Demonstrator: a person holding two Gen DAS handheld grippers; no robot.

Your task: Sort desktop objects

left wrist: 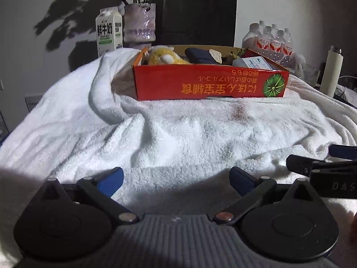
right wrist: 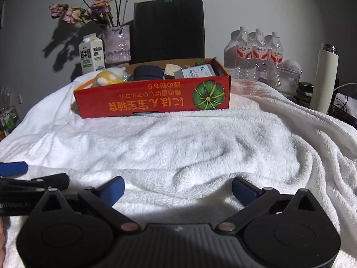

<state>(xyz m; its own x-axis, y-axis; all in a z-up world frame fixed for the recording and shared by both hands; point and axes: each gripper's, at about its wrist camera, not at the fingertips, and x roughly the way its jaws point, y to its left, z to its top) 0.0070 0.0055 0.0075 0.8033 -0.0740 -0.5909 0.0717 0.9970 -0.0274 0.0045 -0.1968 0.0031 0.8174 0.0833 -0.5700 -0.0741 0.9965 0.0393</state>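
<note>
A red cardboard box (left wrist: 209, 84) (right wrist: 154, 99) with a green pumpkin picture stands on a white towel (left wrist: 178, 134) (right wrist: 189, 138). Inside lie a yellow plush toy (left wrist: 162, 55) (right wrist: 109, 77), a dark blue pouch (left wrist: 199, 55) (right wrist: 147, 72) and a small white carton (left wrist: 254, 63) (right wrist: 196, 71). My left gripper (left wrist: 176, 182) hovers open over the towel in front of the box, nothing between its blue pads. My right gripper (right wrist: 177, 189) is likewise open and empty. Each gripper shows at the other view's edge, the right gripper (left wrist: 323, 165) and the left gripper (right wrist: 33, 178).
Behind the box stand a milk carton (left wrist: 109, 31) (right wrist: 92, 53), a vase of dried flowers (left wrist: 139, 22) (right wrist: 117, 43), a black paper bag (left wrist: 198, 13) (right wrist: 168, 24) and packed water bottles (left wrist: 270, 40) (right wrist: 254, 51). A white flask (left wrist: 332, 71) (right wrist: 324, 78) and cables sit far right.
</note>
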